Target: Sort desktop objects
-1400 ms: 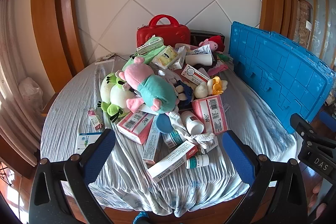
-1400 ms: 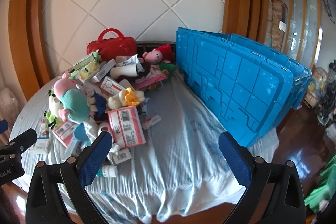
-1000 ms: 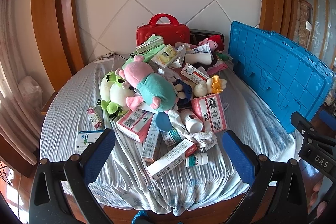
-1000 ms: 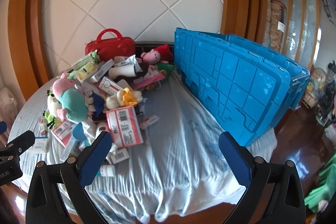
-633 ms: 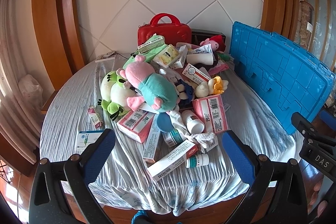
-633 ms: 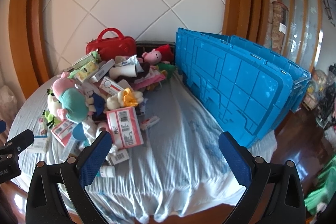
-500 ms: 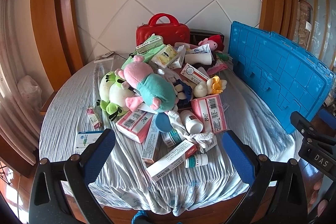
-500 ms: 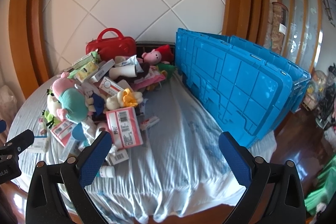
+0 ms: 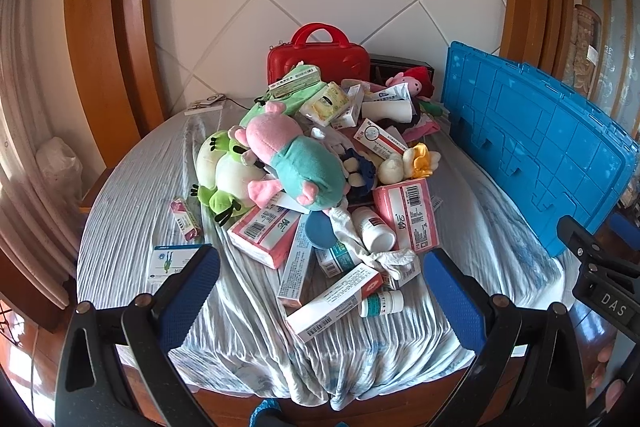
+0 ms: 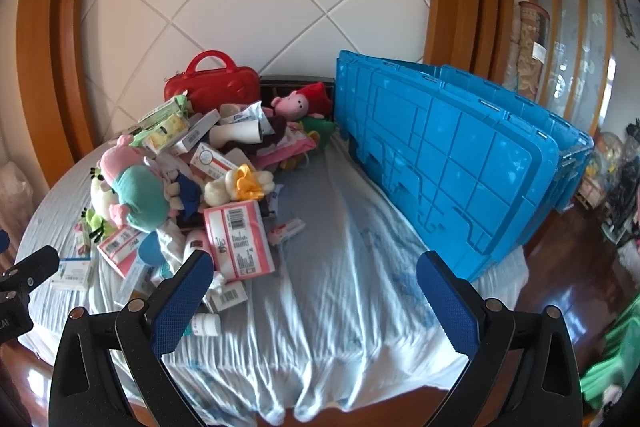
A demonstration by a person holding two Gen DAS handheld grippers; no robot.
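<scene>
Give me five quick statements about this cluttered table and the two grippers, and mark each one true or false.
1. Both grippers are open and hold nothing. True: the left gripper and the right gripper both stand wide open above the near table edge.
2. The red case is at the front of the pile. False: it stands at the back, by the wall.
3. A pink and teal plush toy lies on top of the pile. True.
4. The blue crate is full of boxes. False: it stands beside the pile, and nothing shows inside it.
5. The small white bottle stands upright. False: it lies on its side near the table's front edge.
</scene>
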